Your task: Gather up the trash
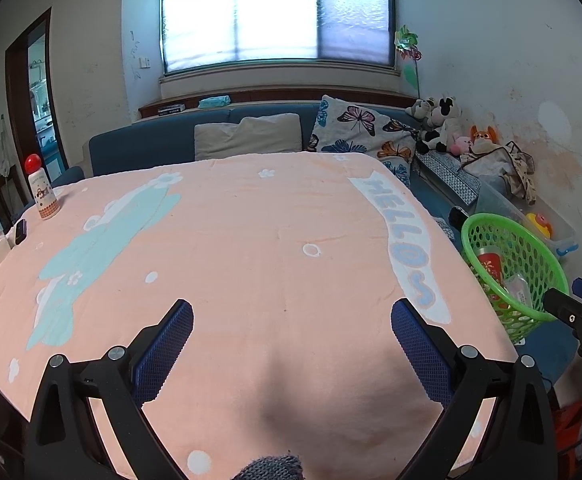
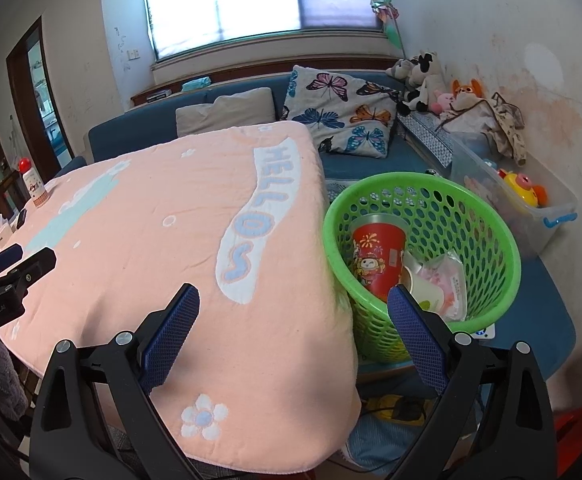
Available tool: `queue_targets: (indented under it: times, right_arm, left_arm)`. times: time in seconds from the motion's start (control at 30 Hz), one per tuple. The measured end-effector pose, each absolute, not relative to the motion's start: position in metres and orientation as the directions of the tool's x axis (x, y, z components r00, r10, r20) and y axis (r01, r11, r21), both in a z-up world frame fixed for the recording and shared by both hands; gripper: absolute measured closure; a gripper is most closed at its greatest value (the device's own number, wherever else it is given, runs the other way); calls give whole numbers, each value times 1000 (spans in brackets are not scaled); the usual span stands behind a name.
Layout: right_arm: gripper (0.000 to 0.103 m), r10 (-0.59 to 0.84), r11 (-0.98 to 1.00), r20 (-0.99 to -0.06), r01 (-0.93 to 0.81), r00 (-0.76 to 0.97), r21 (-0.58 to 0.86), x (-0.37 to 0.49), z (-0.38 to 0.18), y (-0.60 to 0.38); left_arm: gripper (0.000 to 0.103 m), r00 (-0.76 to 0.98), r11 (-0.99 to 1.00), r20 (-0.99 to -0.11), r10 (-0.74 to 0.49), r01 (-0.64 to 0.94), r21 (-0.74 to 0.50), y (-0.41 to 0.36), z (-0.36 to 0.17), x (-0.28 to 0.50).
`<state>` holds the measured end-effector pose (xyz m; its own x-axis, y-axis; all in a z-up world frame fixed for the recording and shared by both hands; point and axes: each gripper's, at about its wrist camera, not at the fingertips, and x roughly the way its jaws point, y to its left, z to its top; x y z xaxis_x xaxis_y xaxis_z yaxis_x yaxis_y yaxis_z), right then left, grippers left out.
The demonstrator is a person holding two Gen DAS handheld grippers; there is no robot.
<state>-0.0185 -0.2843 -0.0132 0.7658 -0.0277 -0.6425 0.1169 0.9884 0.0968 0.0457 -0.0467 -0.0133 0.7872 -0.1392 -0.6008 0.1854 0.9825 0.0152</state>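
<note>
The left gripper [image 1: 291, 320] hangs over the pink cloth [image 1: 251, 240] on the table, and its 2 blue fingers [image 1: 167, 344] are spread wide with nothing between them. The right gripper [image 2: 293, 304] is spread wide too and holds nothing; it sits over the right edge of the table, with one finger above the cloth and the other in front of the green basket [image 2: 487, 216]. The basket stands just beside the table on the right, touching the hanging cloth. Inside it lies the trash: a red cup [image 2: 377, 256] with a cartoon on it, tipped on its side, a white paper cup [image 2: 425, 290] next to it, and a clear wrapper [image 2: 453, 280] with pink bits that may be a snack bag, though it is hard to tell. In the left wrist view the basket [image 1: 531, 248] shows at the right edge with the red cup [image 1: 491, 266] inside. The cloth has the word HELLO on it, plus white flowers and a pale blue shape. At the far left corner of the table stands a white bottle [image 1: 43, 192] with a red round cap. Behind the table is a blue sofa [image 1: 143, 144] with a butterfly pillow [image 1: 363, 128], and stuffed toys [image 1: 439, 120] sit in the corner under the window.
</note>
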Motion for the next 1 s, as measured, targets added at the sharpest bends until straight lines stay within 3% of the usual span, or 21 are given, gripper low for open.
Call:
queue_targets:
  times: [1.0]
  right_arm:
    - [9,-18,988,-644,111,764,103,-16,-15,-279]
  left_arm:
    - [7,789,982,-600,-136,186,22,-47,-14,44]
